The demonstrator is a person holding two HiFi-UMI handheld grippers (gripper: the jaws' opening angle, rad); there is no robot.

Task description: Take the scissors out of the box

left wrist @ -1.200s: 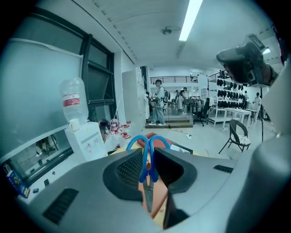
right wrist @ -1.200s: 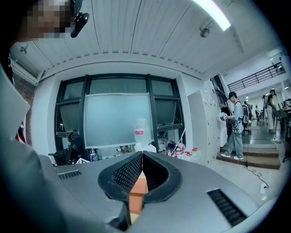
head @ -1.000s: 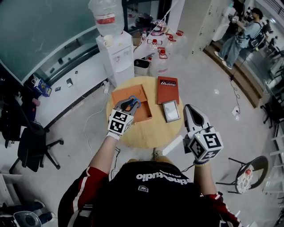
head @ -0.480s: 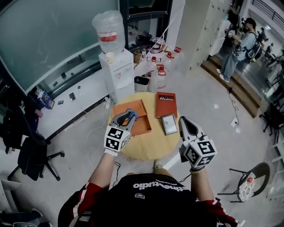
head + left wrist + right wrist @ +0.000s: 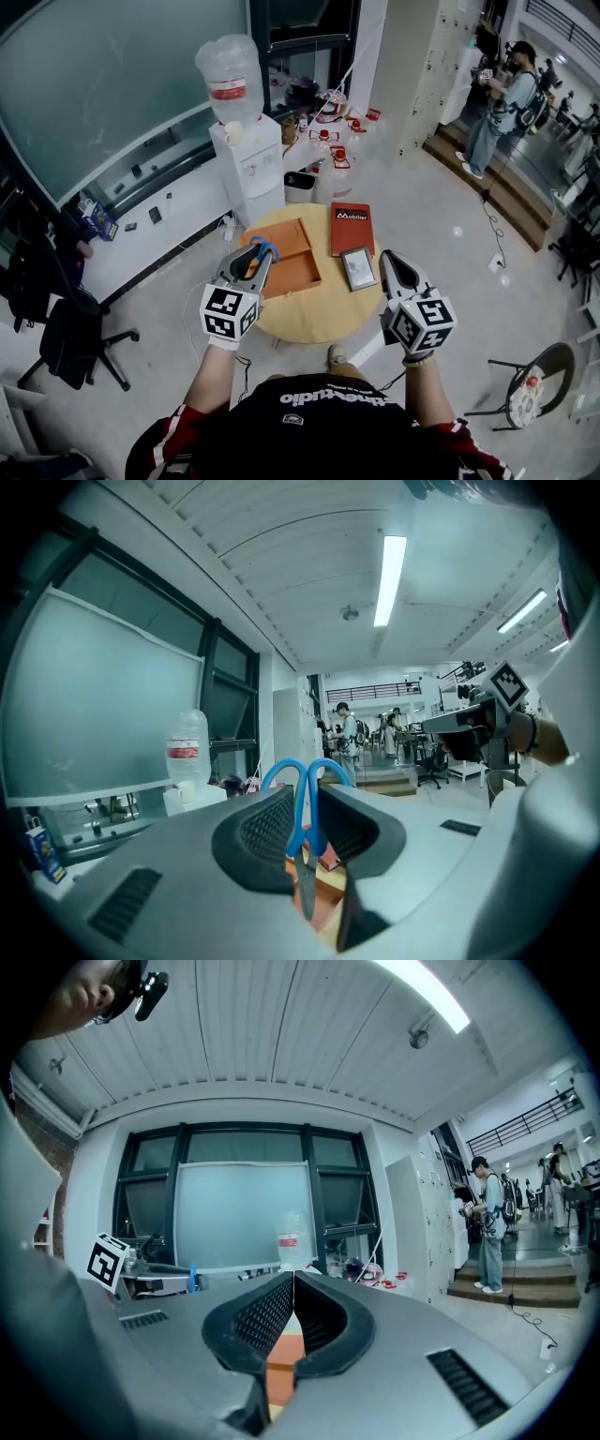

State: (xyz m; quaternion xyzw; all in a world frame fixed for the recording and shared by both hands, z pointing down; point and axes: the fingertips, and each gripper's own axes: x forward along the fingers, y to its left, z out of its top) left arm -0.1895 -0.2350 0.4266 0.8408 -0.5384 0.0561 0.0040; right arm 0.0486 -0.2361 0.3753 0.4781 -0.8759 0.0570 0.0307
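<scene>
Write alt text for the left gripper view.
The left hand-held gripper is clamped on a pair of blue-handled scissors, with the handle loops sticking up past the jaws and the blades pointing down toward an orange box below. A water bottle stands at the left.

Bright overhead strip light (image 5: 389, 578) — fisheye warping, dark vignetted corners.

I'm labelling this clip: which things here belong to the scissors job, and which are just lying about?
In the job: blue-handled metal scissors, gripped by the left hand-held gripper; open orange rectangular box.
Lying about: flat red rectangle with white lettering; small grey rectangular frame; white water dispenser.
</scene>
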